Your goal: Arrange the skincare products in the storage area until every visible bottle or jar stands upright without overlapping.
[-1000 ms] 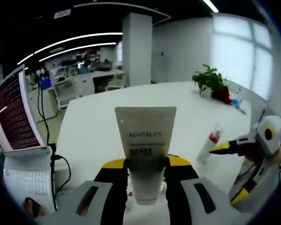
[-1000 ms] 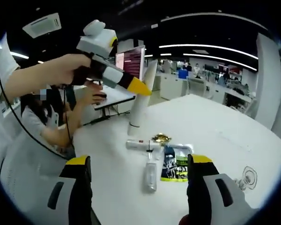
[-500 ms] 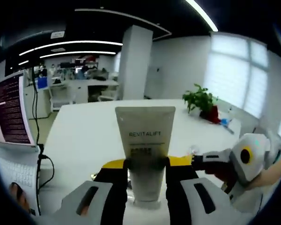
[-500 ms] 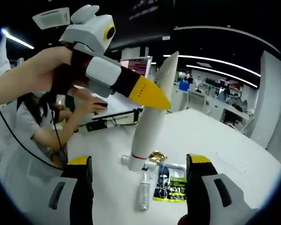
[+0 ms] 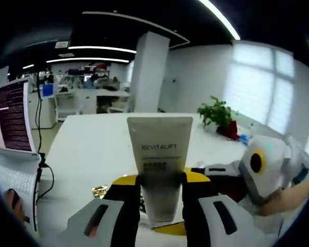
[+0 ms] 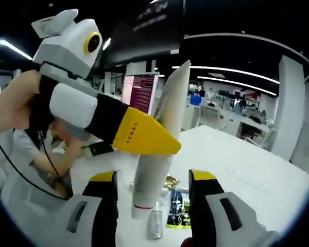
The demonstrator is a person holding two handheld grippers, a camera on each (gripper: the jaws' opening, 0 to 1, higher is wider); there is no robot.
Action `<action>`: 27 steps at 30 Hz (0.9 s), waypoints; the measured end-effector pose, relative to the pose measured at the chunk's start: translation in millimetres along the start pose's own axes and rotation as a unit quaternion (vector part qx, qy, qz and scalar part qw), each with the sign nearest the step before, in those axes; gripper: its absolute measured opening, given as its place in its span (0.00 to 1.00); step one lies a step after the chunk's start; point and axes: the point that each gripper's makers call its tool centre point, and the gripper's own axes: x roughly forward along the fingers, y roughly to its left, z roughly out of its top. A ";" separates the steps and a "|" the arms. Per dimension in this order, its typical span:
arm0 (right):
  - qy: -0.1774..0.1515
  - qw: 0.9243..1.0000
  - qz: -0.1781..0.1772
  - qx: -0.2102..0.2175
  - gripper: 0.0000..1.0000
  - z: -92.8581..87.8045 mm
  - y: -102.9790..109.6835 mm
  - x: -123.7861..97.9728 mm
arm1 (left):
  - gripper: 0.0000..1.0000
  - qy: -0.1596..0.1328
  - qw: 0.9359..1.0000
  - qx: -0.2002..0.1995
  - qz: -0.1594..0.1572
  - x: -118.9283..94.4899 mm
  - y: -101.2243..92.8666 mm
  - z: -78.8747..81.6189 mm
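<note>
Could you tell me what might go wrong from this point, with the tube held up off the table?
1. The left gripper pinches the Revitalift tube near its middle; a weak grip could let it slip.
2. The right gripper brackets the same tube with open jaws and could knock it.
3. A clear bottle and a sachet lie flat underneath; setting the tube down there risks overlap.

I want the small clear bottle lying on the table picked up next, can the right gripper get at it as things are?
Probably not directly. The right gripper is open, but the white tube held by the left gripper hangs between its jaws, in front of the clear bottle.
</note>
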 end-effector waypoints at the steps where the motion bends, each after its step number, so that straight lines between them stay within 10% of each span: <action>1: -0.001 1.000 -0.004 0.000 0.36 0.9 -2.0 -1.4 | 0.31 -0.004 1.000 0.001 0.002 -1.4 -1.2 0.5; 12: -0.030 1.000 0.005 -0.004 0.27 8.4 4.2 -5.3 | 0.31 -0.017 1.000 0.005 -0.001 -9.4 -18.9 0.4; 27: -0.070 0.996 0.027 0.040 0.17 16.1 3.8 -37.2 | 0.34 -0.047 0.994 0.047 -0.085 -21.6 -48.6 10.5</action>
